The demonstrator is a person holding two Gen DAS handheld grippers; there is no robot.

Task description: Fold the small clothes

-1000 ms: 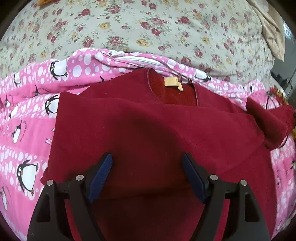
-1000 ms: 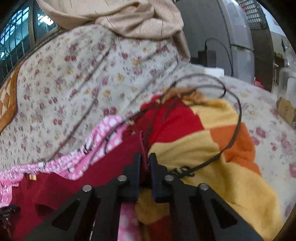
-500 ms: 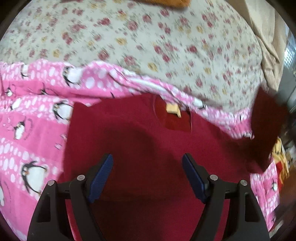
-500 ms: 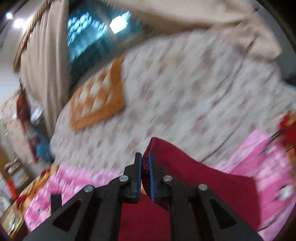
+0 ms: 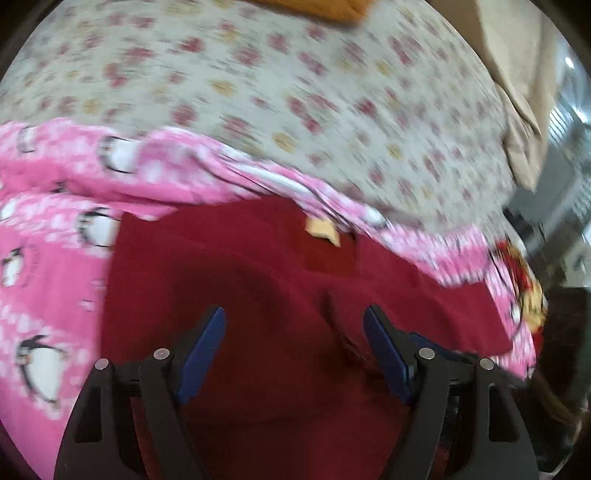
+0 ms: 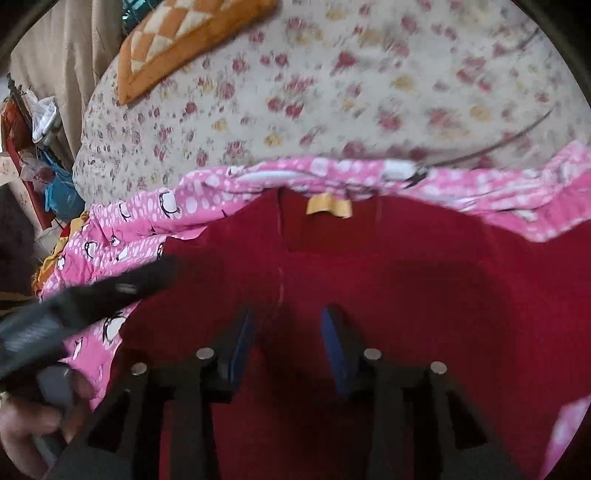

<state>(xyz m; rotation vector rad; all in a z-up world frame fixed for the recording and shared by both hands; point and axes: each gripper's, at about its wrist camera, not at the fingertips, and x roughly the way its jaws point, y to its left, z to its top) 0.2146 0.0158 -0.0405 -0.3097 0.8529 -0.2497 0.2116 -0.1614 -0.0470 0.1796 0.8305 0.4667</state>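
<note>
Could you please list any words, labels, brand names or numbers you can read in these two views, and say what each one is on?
No text can be read in either view.
Yellow neck tag on the dark red garment: any print on it is too blurred to read.
Pink penguin-print fabric: only pictures and dots, no lettering that can be made out.
Floral bedsheet: pattern only.

Blurred throughout; sweater (image 5: 258, 295) hem cut off below; orange cushion (image 5: 314, 9) cropped above the sweater.
</note>
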